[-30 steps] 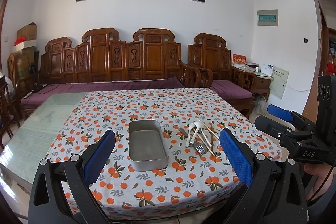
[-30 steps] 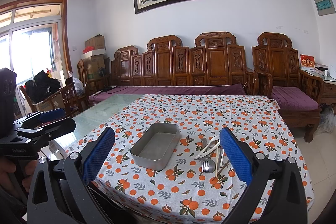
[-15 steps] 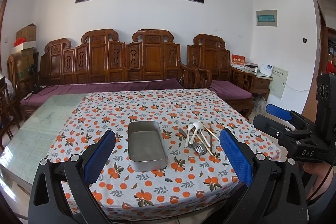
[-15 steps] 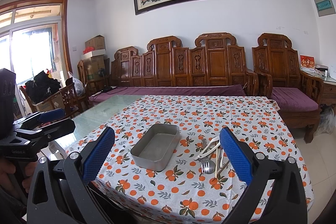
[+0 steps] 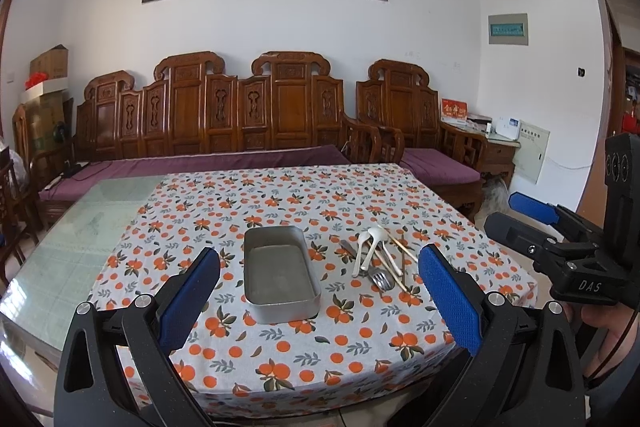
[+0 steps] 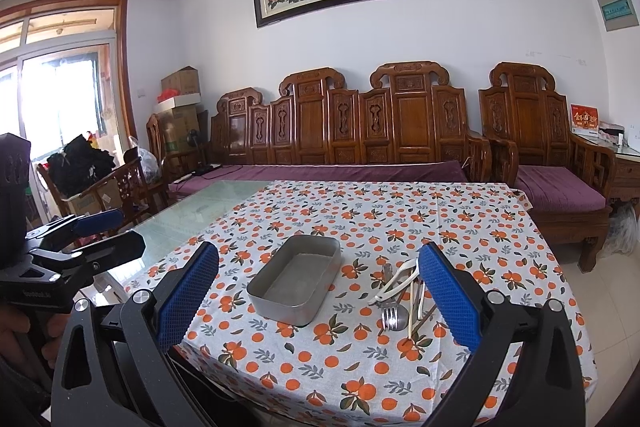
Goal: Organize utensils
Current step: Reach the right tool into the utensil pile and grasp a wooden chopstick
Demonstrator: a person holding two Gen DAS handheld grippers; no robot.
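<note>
An empty grey metal tin [image 5: 280, 273] [image 6: 294, 281] sits on the orange-print tablecloth. To its right lies a pile of utensils [image 5: 380, 261] [image 6: 400, 293]: white plastic spoons, a metal fork, a metal spoon and chopsticks. My left gripper [image 5: 318, 301] is open and empty, held above the table's near edge in front of the tin. My right gripper [image 6: 318, 301] is open and empty, also back from the table, with the utensils near its right finger. Each gripper shows in the other's view, the right one [image 5: 532, 219] and the left one [image 6: 100, 231].
The tablecloth [image 5: 280, 203] covers the right part of a glass-topped table [image 5: 80, 227]. A carved wooden sofa with purple cushions [image 5: 240, 131] stands behind it, an armchair [image 6: 540, 155] at the right. Chairs and boxes [image 6: 120, 179] crowd the left side.
Both grippers have drifted slightly, staying open and empty. Tin and utensils have not moved.
</note>
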